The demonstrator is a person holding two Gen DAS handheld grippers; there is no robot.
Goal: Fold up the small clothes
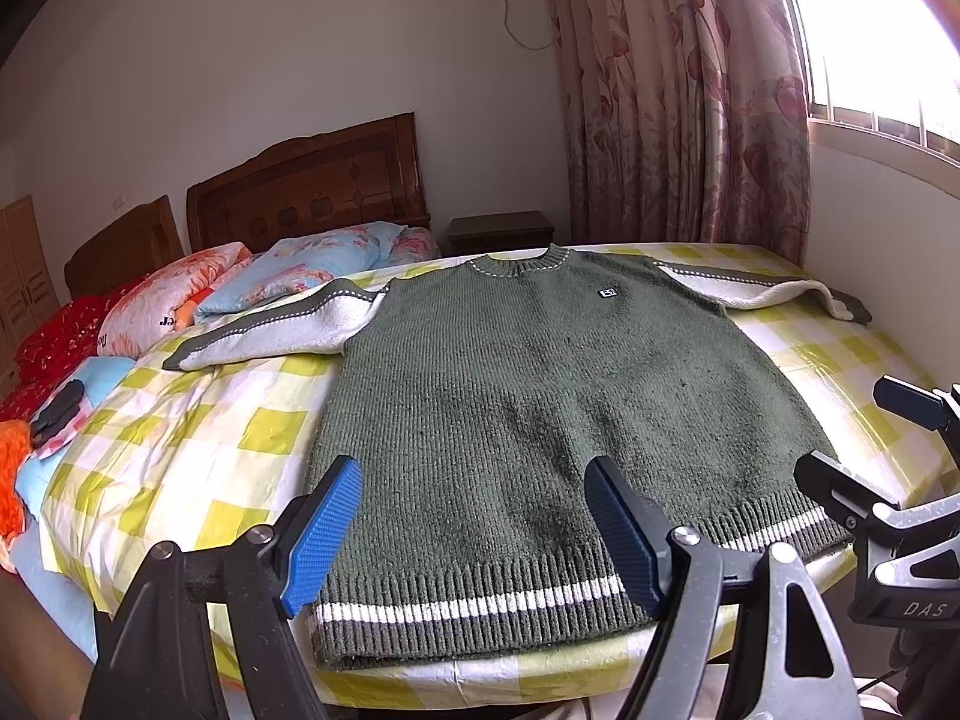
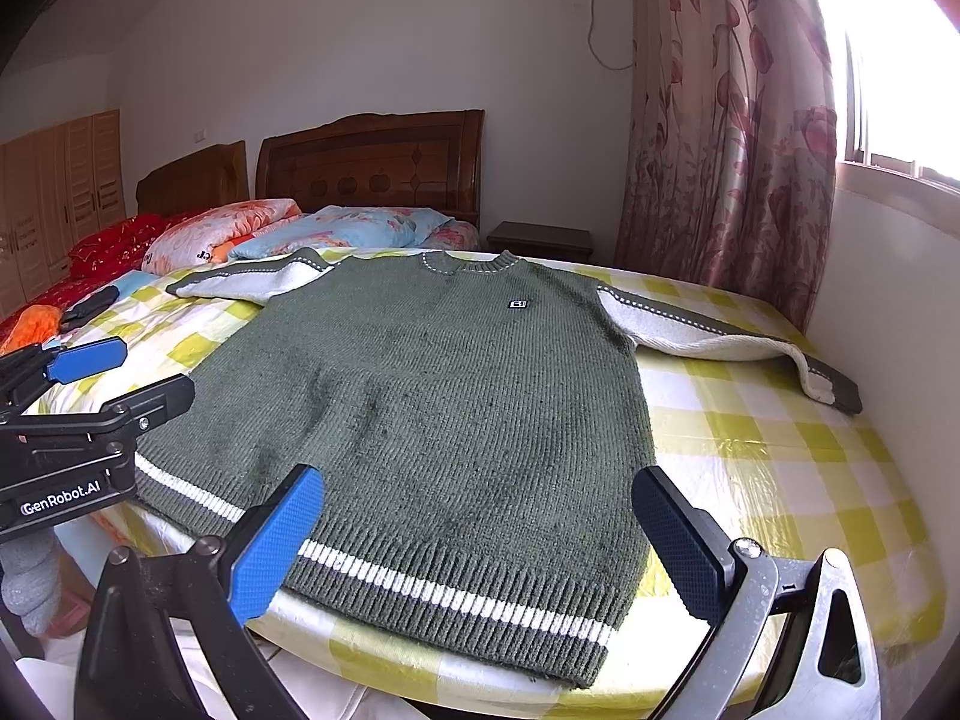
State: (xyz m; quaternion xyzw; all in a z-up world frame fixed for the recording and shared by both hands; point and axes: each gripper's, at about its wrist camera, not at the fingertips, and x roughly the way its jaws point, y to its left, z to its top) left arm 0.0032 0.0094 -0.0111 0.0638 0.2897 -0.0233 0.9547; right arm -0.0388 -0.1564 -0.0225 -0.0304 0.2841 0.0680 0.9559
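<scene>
A: The green knitted sweater [image 1: 528, 408] lies flat, front up, on the checked bedsheet [image 1: 198, 450] of the bed, with its collar at 12 o'clock and its striped hem [image 1: 480, 606] at 6 o'clock, near the bed's edge. Both sleeves are spread out, one toward 9 o'clock and one toward 3 o'clock. No fold appears to be made yet.

B: The left hand-held gripper [image 1: 474, 534] hovers over the hem with its jaws released and nothing between them. The right hand-held gripper [image 2: 474, 540] is likewise released and empty, above the hem's right half.

A: The step in hand is probably the first grasp. To do it well, each gripper should descend on one edge of the garment, pinch the full thickness of the knit, and lift evenly, so that the fold line stays straight. The thick knit will likely resist creasing, so the folded part should be laid down and not dropped.

B: The left wrist view shows the left sleeve [image 1: 270, 324] at full length, down to its cuff at 9 o'clock, and the right gripper only as dark metal at 3 o'clock. The right wrist view shows the right sleeve [image 2: 720, 336] more fully, its cuff bent near the wall, and also the wooden wardrobe [image 2: 60, 198] at 9 o'clock.
</scene>
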